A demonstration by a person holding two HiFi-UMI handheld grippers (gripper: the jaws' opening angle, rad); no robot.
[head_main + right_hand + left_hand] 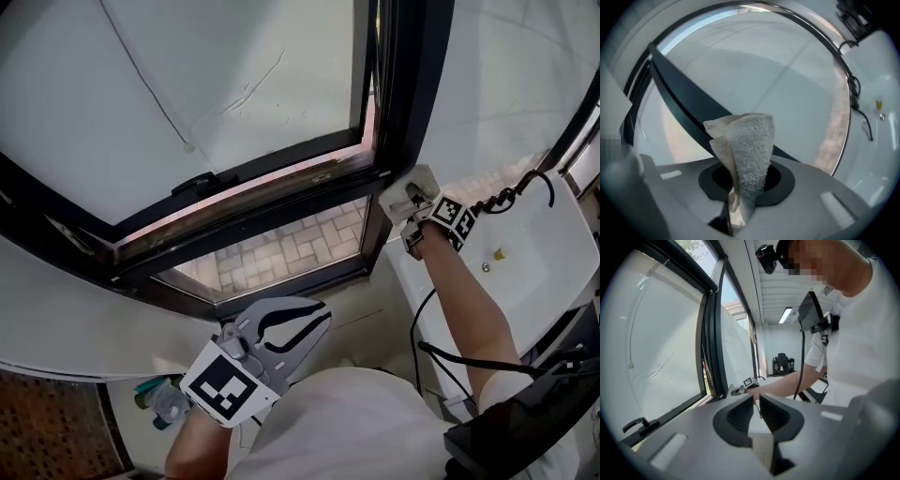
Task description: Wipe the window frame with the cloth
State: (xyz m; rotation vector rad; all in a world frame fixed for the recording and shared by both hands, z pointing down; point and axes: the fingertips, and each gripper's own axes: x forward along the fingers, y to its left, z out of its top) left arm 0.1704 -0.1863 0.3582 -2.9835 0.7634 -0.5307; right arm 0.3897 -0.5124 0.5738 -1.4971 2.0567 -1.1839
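Note:
The dark window frame (281,202) runs across the head view, with an upright post (412,84) at the right. My right gripper (405,202) is shut on a white terry cloth (412,186) and holds it against the corner where the lower rail meets the post. In the right gripper view the cloth (747,154) stands folded between the jaws, with a dark frame bar (689,101) beyond it. My left gripper (298,326) hangs low near my body, apart from the frame. Its jaws (757,411) stand almost together with nothing between them.
A black latch handle (197,183) sits on the sash rail. At the right, a white ledge (534,253) carries a coiled black cable (506,197) and a small yellow piece (499,253). A teal spray bottle (159,398) stands low at the left. Brick paving (281,248) shows through the lower pane.

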